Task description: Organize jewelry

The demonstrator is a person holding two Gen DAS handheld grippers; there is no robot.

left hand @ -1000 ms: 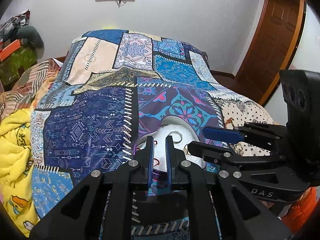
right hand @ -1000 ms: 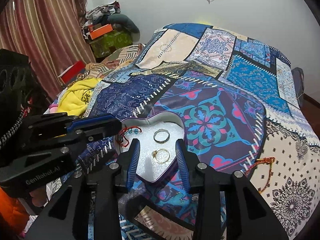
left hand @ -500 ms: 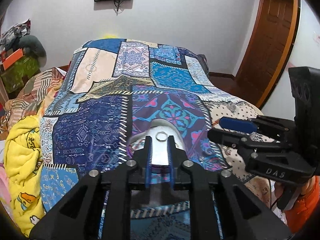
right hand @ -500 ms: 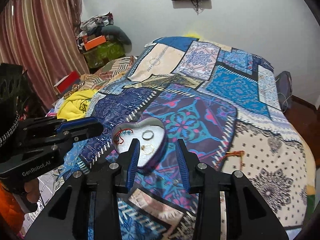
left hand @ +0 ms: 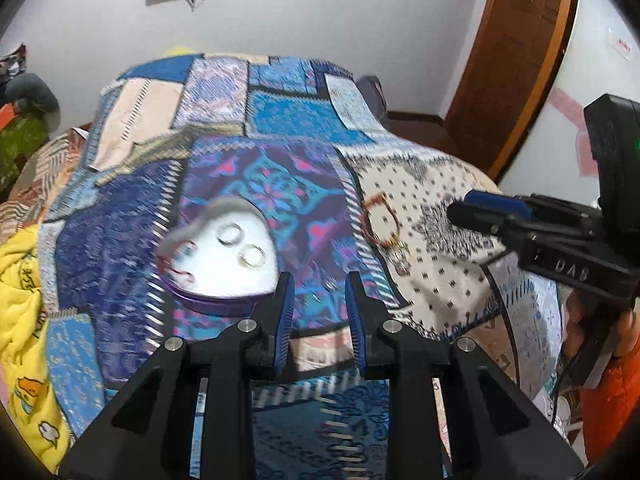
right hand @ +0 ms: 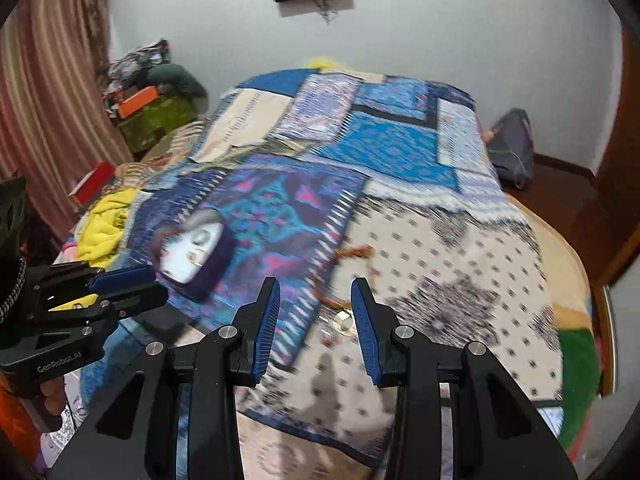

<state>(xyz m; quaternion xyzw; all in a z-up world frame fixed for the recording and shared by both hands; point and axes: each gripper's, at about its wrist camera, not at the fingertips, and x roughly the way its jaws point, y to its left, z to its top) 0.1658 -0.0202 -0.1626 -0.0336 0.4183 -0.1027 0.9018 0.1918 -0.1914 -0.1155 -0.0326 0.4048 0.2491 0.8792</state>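
A heart-shaped tin point(left hand: 224, 288) with a white lining lies on the patchwork bedspread. It holds a silver ring point(left hand: 229, 234), a gold ring point(left hand: 253, 257) and a red cord bracelet point(left hand: 176, 258). The tin also shows in the right wrist view point(right hand: 212, 268). An orange-brown bracelet point(left hand: 380, 220) and a small gold piece point(left hand: 401, 261) lie on the spotted cream patch to the right; the gold piece point(right hand: 344, 320) shows between my right fingers. My left gripper point(left hand: 319, 284) is open and empty, just right of the tin. My right gripper point(right hand: 316, 292) is open and empty above the bracelet point(right hand: 354, 252).
A yellow blanket point(left hand: 24, 304) is bunched at the bed's left edge. Boxes and clothes point(right hand: 152, 96) are piled by the curtain. A grey bag point(right hand: 514, 148) sits on the floor near the brown door point(left hand: 516, 52). Both views are motion-blurred.
Both grippers have swung right, away from the tin, toward the loose bracelet. My left gripper's jaws have opened wider. The rings and cord stay in the tin.
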